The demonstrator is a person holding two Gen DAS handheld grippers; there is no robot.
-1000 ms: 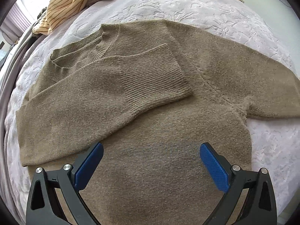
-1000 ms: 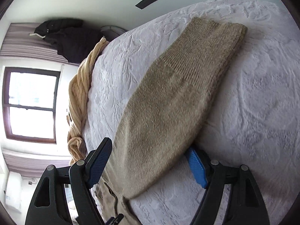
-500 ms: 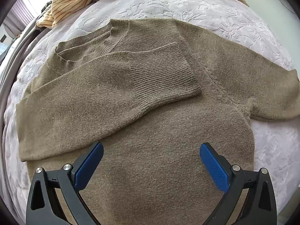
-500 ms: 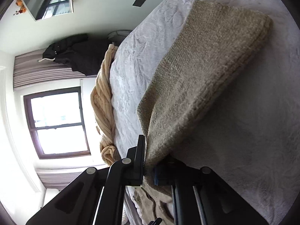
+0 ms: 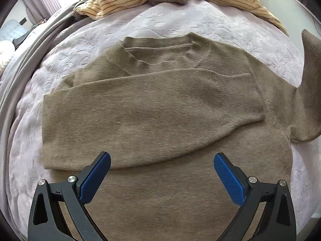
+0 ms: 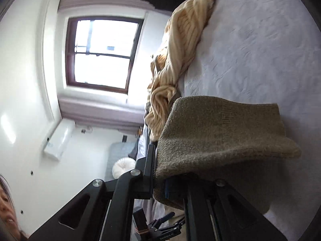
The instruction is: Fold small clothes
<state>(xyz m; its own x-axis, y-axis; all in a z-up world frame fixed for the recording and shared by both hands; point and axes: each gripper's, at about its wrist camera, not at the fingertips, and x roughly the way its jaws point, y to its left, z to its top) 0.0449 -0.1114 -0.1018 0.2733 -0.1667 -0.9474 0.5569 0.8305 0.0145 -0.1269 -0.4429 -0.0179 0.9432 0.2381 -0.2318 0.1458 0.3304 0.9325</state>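
Brown knit fills the left wrist view: the sweater (image 5: 160, 120) lies flat on the pale embossed bedspread (image 5: 230, 26), neckline at 12 o'clock, one sleeve (image 5: 140, 118) folded across the chest with its cuff edge toward 3 o'clock. The left gripper (image 5: 162, 177) hovers over the hem at 6 o'clock, jaws spread wide, holding nothing. At 3 o'clock the other sleeve (image 5: 309, 92) rises off the bed. In the right wrist view, the right gripper (image 6: 159, 182) is clamped on that sleeve, apparently near its edge, the cuff drooping toward 3 o'clock. Bare bedspread lies open at 1 o'clock; a striped yellow garment (image 6: 180, 46) crowds the bed's far edge.
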